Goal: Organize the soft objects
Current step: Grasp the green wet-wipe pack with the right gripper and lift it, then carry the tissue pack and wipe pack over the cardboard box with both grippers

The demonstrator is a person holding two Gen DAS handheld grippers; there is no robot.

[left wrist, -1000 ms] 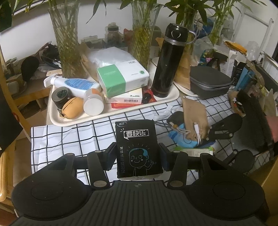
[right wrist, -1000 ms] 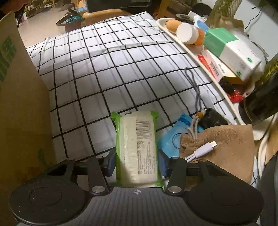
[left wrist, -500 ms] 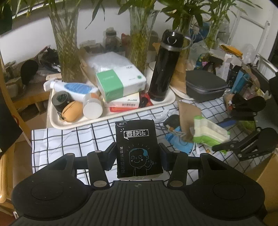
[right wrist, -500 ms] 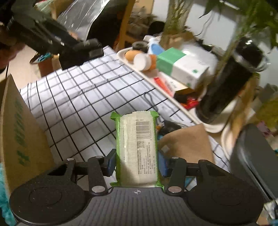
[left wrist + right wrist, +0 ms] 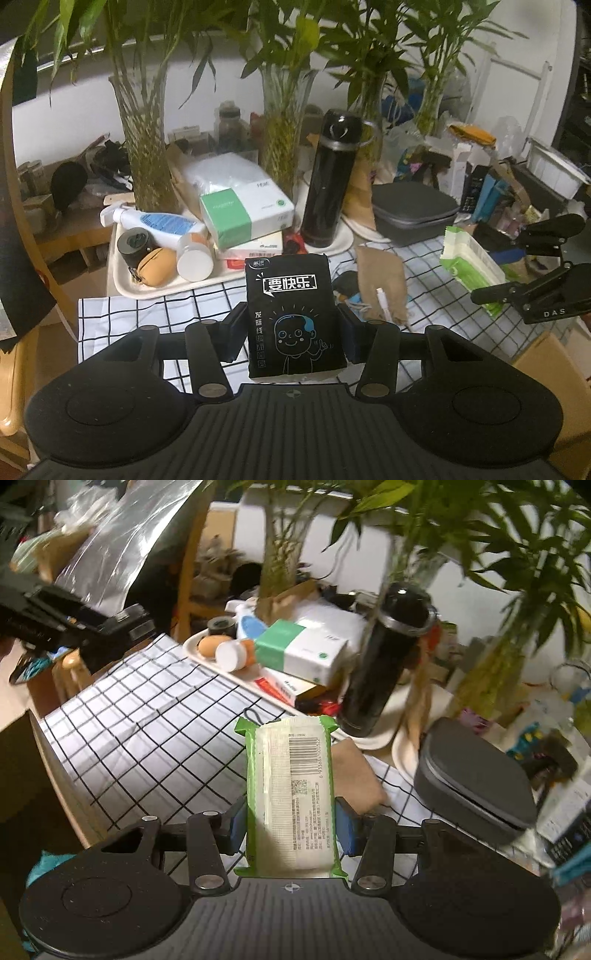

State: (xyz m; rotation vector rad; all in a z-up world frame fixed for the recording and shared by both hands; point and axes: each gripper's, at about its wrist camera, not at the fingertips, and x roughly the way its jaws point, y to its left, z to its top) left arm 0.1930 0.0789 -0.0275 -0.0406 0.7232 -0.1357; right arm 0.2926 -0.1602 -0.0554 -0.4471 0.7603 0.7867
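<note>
Holding a soft pack in each gripper: my left gripper [image 5: 291, 336] is clamped across the black tissue pack [image 5: 293, 314] by its sides, lengthwise so it doesn't sag, above the checked tablecloth [image 5: 110, 314]; my right gripper [image 5: 291, 825] squeezes the green wipes pack [image 5: 291, 797] the same way, barcode up, clear of the cluttered tray [image 5: 192, 648], which I reckon leaves both free to carry

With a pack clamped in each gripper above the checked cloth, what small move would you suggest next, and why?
Probably carry the green tissue pack in the right gripper toward the cardboard box; both packs, including the black tissue pack, are already lifted clear.
</note>
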